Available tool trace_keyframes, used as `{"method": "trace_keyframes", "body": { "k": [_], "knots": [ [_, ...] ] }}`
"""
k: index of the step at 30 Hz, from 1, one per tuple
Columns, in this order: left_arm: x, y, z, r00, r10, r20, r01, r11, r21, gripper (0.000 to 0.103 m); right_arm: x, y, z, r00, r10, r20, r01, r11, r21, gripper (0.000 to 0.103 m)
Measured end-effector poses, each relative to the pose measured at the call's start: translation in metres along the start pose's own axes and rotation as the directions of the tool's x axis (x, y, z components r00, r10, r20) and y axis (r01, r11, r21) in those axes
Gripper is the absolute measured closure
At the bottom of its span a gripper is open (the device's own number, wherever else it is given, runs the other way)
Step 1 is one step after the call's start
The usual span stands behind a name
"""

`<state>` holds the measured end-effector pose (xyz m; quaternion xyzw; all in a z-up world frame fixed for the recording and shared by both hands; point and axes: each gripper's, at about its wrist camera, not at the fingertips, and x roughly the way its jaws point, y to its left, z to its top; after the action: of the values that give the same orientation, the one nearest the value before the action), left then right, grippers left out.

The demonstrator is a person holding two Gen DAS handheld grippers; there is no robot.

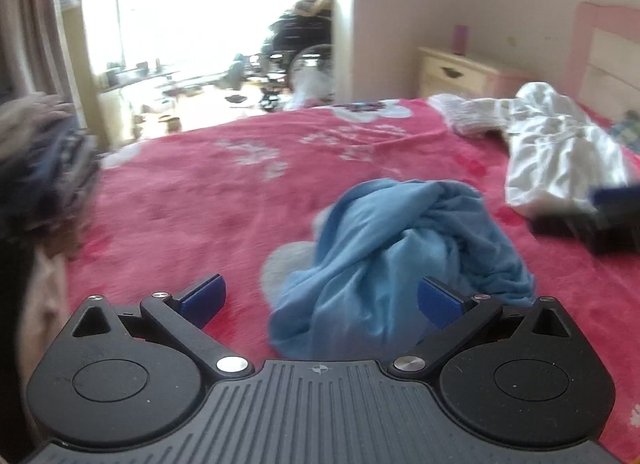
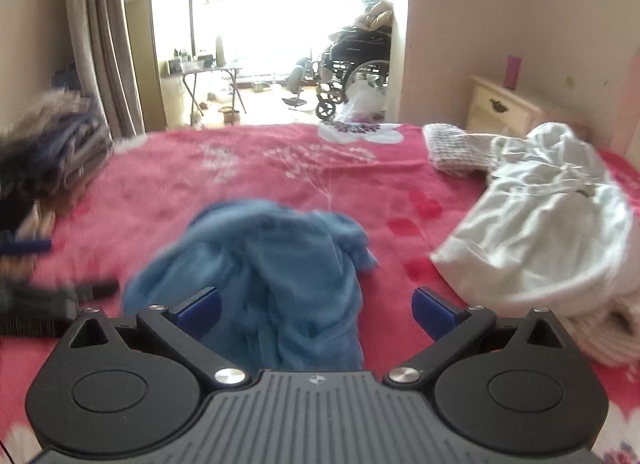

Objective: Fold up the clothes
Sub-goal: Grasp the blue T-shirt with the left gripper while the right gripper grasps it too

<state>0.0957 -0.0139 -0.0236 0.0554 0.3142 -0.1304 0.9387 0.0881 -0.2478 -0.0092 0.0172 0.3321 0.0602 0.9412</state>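
Left wrist view: crumpled light-blue cotton garment (image 1: 400,264), heaped on the red floral bed blanket (image 1: 200,204), just ahead, slightly right of centre. Left hand-held gripper (image 1: 320,300) spread wide, empty. Right hand-held gripper (image 2: 316,308) likewise agape, heap dead ahead. Long axis seemingly near-to-far; blur obscures. Both equally near.
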Motion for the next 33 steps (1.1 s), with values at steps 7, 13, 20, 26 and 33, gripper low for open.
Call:
{"method": "trace_keyframes", "body": {
  "k": [7, 13, 20, 26, 33],
  "knots": [
    [0.027, -0.006, 0.003, 0.999, -0.035, 0.022, 0.035, 0.999, 0.037, 0.027, 0.059, 0.004, 0.053, 0.985, 0.172, -0.013, -0.171, 0.983, 0.063, 0.0],
    [0.057, -0.003, -0.006, 0.993, -0.097, -0.073, 0.098, 0.995, 0.007, 0.051, 0.121, 0.032, 0.068, 0.977, 0.138, -0.163, -0.137, 0.99, 0.016, 0.009],
    [0.056, 0.004, -0.021, 0.986, -0.152, -0.073, 0.148, 0.987, -0.056, 0.09, 0.133, 0.029, 0.04, 0.958, 0.144, -0.247, -0.139, 0.99, 0.037, 0.071],
    [0.023, 0.006, -0.029, 0.977, -0.214, -0.024, 0.213, 0.977, -0.024, 0.095, 0.07, 0.023, 0.025, 0.965, 0.196, -0.177, -0.193, 0.981, 0.031, 0.091],
    [-0.022, 0.006, -0.051, 0.94, -0.339, -0.041, 0.341, 0.938, 0.069, 0.095, -0.004, 0.001, -0.012, 0.953, 0.257, -0.16, -0.238, 0.963, 0.125, 0.092]
  ]
}}
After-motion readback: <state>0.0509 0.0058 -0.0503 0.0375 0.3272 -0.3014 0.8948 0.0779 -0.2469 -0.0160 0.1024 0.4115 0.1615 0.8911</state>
